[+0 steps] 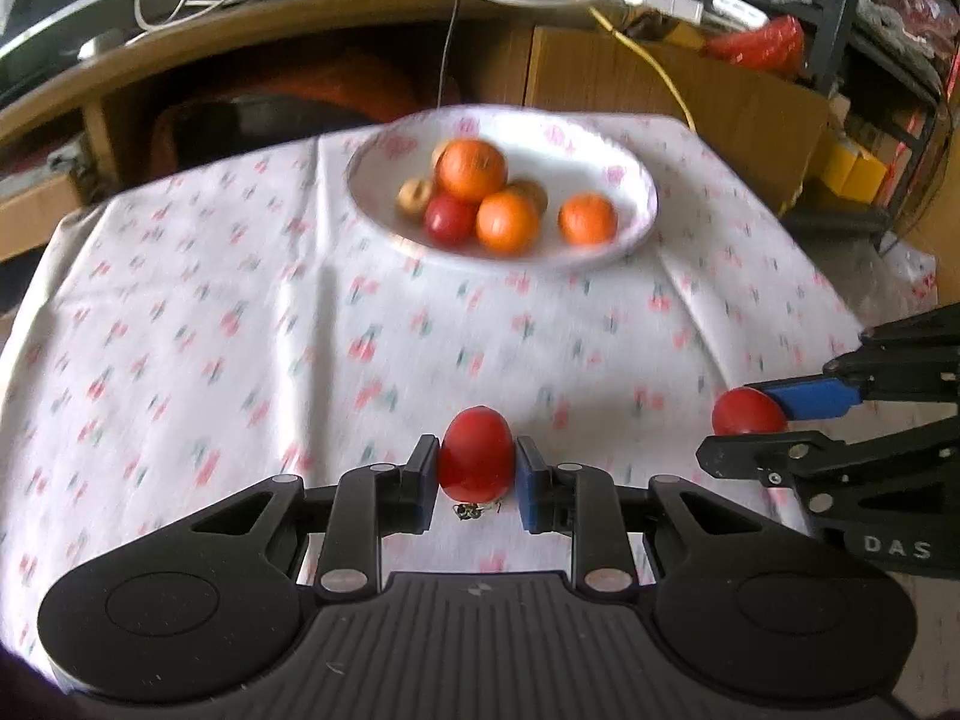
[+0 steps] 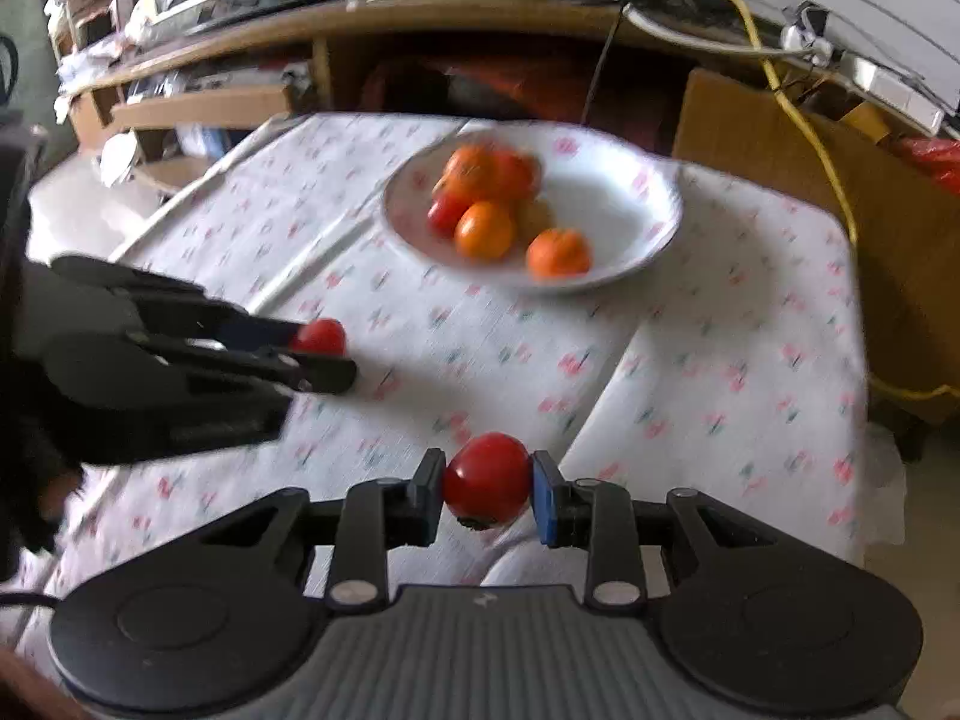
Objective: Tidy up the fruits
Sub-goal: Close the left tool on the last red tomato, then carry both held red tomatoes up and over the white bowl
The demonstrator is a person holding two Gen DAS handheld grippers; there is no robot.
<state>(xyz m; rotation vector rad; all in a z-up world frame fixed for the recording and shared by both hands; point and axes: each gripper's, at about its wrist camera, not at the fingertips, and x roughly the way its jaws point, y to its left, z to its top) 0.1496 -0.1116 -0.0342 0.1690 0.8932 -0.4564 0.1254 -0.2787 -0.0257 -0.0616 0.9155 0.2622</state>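
Observation:
My left gripper [image 1: 477, 474] is shut on a red tomato [image 1: 476, 455], its blue pads pressing both sides, above the flowered tablecloth [image 1: 210, 330]. At the right edge of the left wrist view, my right gripper [image 1: 735, 426] holds a second red tomato [image 1: 747, 414]. In the right wrist view that gripper [image 2: 487, 489] is shut on its tomato [image 2: 487, 477], and the left gripper [image 2: 327, 351] shows at the left with its own tomato [image 2: 321, 337]. A white plate [image 1: 624, 180] at the far side holds oranges [image 1: 507, 221], a red tomato and small tan fruits.
A curved wooden desk [image 1: 240, 36] with cables rises behind the table. A cardboard box [image 1: 690, 84] stands at the back right, with a yellow cable [image 2: 810, 138] trailing over it. The table's right edge [image 2: 864, 330] drops off beyond the cloth.

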